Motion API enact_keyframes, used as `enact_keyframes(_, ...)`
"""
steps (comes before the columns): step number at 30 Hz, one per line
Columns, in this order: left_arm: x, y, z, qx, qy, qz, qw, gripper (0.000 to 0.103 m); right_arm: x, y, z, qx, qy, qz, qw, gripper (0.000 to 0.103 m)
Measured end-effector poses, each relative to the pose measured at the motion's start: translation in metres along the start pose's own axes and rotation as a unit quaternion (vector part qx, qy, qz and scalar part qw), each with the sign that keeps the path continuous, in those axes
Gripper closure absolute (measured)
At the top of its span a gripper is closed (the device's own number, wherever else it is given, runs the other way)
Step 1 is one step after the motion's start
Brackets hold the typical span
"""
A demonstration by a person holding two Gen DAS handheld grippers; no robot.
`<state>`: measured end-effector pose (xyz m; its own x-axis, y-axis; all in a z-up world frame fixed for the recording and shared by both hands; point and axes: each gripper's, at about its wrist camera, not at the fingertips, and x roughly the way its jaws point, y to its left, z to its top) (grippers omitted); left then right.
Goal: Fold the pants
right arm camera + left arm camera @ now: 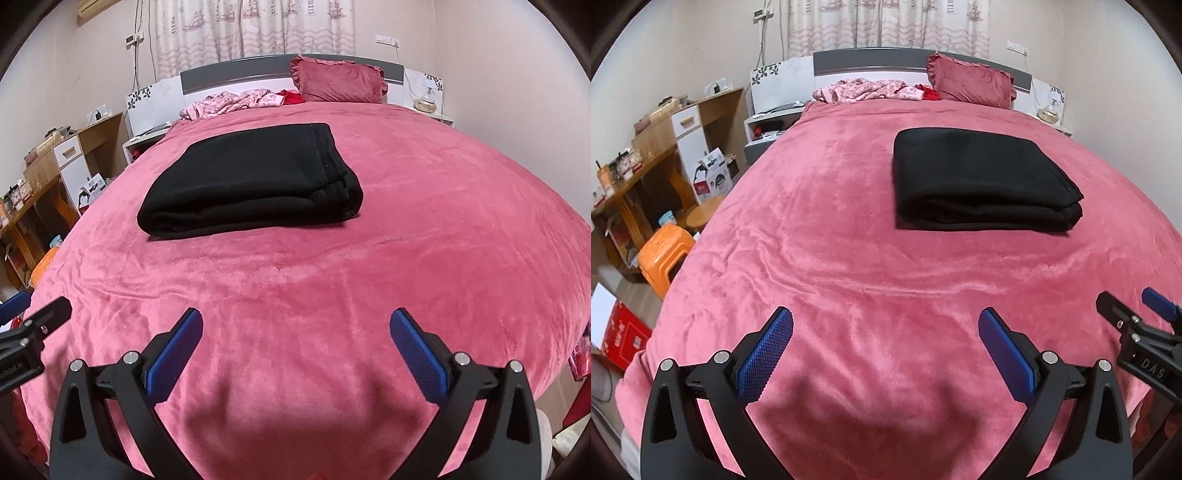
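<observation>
The folded black fleece pants [982, 181], right of centre frame, looked soft, thick and light, best pinched at layered edges; left gripper [885, 345] and right gripper [295, 345] gaped wide, empty.

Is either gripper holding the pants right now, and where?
Nothing is held. The left gripper and right gripper are both open over the bedspread, apart from the folded pants.

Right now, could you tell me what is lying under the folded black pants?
The folded black pants rest directly on the pink fleece bedspread. Whatever lies beneath the stack itself is covered, so nothing more can be seen there.
</observation>
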<state>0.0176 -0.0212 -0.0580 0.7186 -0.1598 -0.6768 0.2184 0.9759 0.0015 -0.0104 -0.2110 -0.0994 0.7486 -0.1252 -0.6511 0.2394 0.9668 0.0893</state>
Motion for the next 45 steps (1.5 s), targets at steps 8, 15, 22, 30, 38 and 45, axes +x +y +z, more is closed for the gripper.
enact_keyframes(8, -0.0007, 0.0031, -0.0012, -0.012, 0.000, -0.007, 0.9999, 0.003, 0.0035, -0.0031, -0.0014, 0.004, 0.007, 0.001, 1.000, 0.002)
enact_keyframes(15, -0.0026, 0.0063, -0.0024, -0.028, -0.001, -0.005, 0.9996, 0.003, 0.0043, -0.0031, -0.0012, 0.003, 0.006, 0.007, 1.000, 0.002)
enact_keyframes(22, -0.0013, 0.0075, -0.0048, -0.033, 0.004, 0.006, 0.9994, 0.003, 0.0051, -0.0023, -0.0013, 0.003, 0.006, 0.009, 1.000, 0.002)
enact_keyframes(30, 0.0005, 0.0069, -0.0056, -0.029, 0.010, 0.004, 0.9995, 0.003, 0.0080, -0.0017, -0.0030, 0.003, 0.012, 0.011, 1.000, 0.002)
enact_keyframes(38, 0.0022, 0.0074, -0.0066, -0.027, 0.013, 0.003, 0.9995, 0.003, 0.0096, -0.0020, -0.0032, 0.007, 0.016, 0.011, 1.000, 0.002)
enact_keyframes(45, 0.0032, 0.0079, -0.0072, -0.026, 0.015, 0.002, 0.9995, 0.003, 0.0095, -0.0012, -0.0034, 0.007, 0.016, 0.011, 1.000, 0.002)
